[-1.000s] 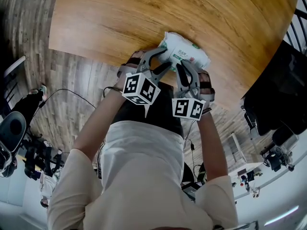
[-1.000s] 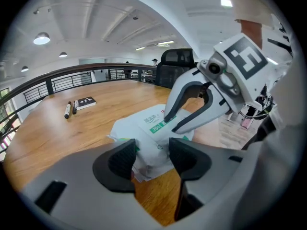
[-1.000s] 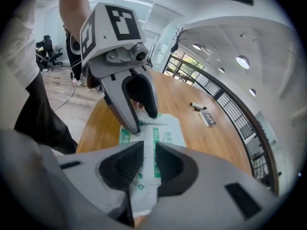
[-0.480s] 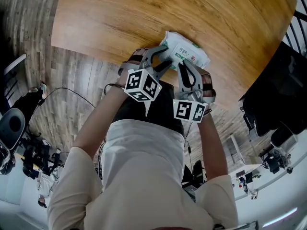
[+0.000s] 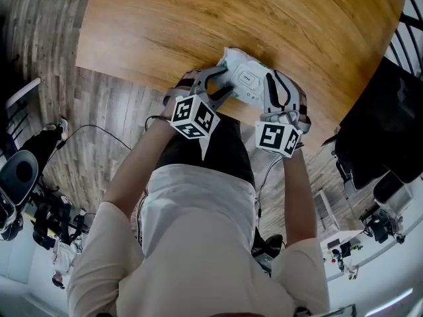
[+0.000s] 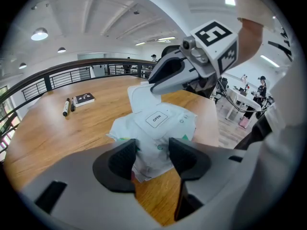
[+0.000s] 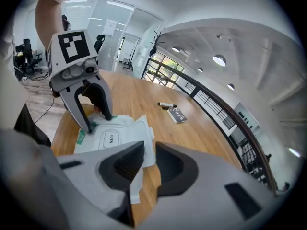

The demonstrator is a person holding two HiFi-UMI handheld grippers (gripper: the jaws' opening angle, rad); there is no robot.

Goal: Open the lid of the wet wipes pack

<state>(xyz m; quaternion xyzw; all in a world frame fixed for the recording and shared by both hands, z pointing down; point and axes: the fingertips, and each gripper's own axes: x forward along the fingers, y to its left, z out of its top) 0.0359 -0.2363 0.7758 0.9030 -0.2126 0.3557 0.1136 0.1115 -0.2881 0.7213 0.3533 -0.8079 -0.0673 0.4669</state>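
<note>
The white wet wipes pack [image 5: 246, 78] lies near the front edge of the wooden table [image 5: 152, 32], its lid marked OPEN [image 6: 156, 119] facing up and flat. My left gripper [image 5: 223, 84] is shut on the pack's near end, which sits pinched between the jaws [image 6: 152, 158]. My right gripper [image 5: 276, 83] is shut on the thin white flap at the pack's other end [image 7: 144, 163], and that flap [image 6: 140, 95] is lifted off the table. In the right gripper view the left gripper [image 7: 99, 121] stands at the far end of the pack [image 7: 110, 138].
Two pens [image 6: 67, 107] and a small black notebook [image 6: 84, 98] lie farther back on the table, seen also as a marker [image 7: 165, 104] and notebook [image 7: 177, 115]. A railing [image 6: 57, 75] runs behind the table. A large dark object [image 5: 386, 124] stands to the right.
My right gripper has moved from the pack's near side to its right end and closed on the flap. The pack has turned so its lid faces up. The left gripper kept its hold.
</note>
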